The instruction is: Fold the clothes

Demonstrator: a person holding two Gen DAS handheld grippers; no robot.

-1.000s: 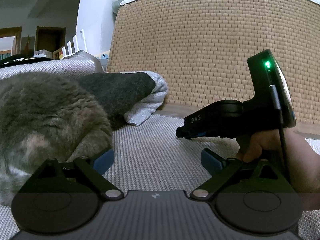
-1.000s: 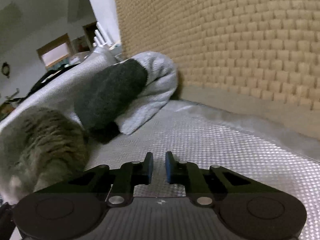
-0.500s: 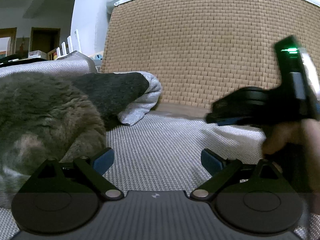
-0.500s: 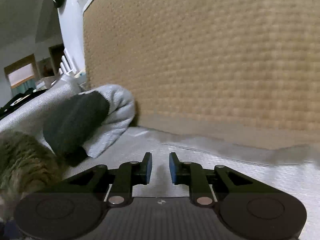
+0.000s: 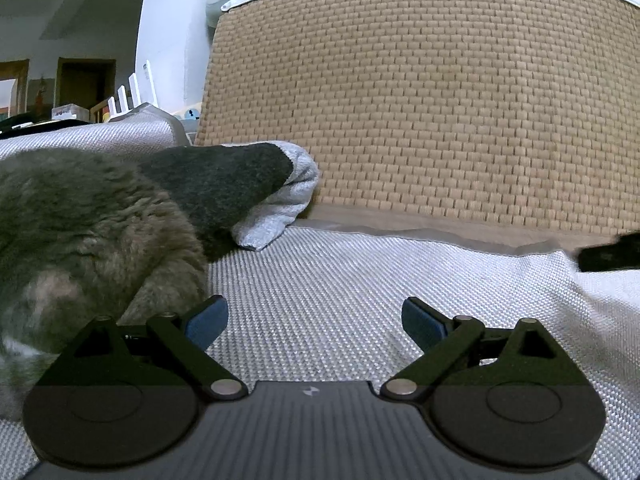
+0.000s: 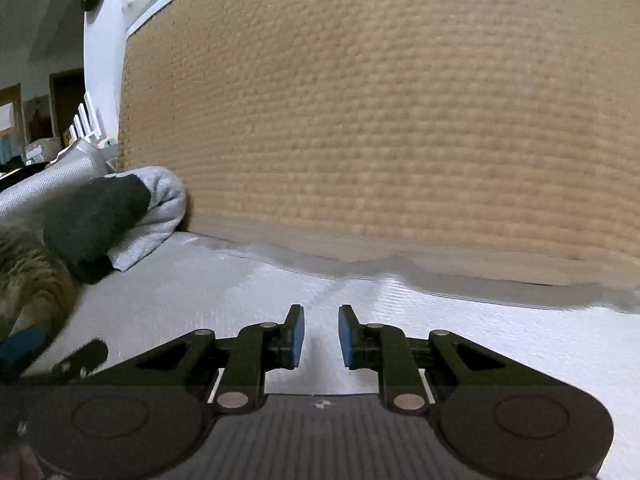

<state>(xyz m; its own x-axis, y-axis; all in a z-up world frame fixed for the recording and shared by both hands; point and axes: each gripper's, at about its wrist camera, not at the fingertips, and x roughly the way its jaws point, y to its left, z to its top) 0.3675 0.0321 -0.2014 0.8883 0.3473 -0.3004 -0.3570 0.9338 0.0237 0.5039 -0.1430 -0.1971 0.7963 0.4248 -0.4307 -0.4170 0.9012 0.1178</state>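
A folded garment of dark grey and light grey knit fabric (image 5: 248, 192) lies at the back left of a pale woven-textured cushion surface (image 5: 340, 292), its light grey edge close to the base of a tall tan woven wicker panel (image 5: 420, 112); in the right wrist view the same garment (image 6: 120, 216) sits at the left, with the wicker panel (image 6: 380, 120) filling most of the picture, slightly blurred; a grey-brown furry cat (image 5: 80, 240) lies at the left, overlapping the garment's near end; the left claw (image 5: 314, 322) hovers low over the cushion with its blue-padded fingers spread wide and nothing between them, its left finger just beside the cat's fur; the right claw (image 6: 321, 336) has just been opening and now shows a narrow gap between its blue pads, with only bare cushion (image 6: 480, 320) seen through it, gripping nothing; a dark blurred shape at the right edge of the left wrist view cannot be identified.
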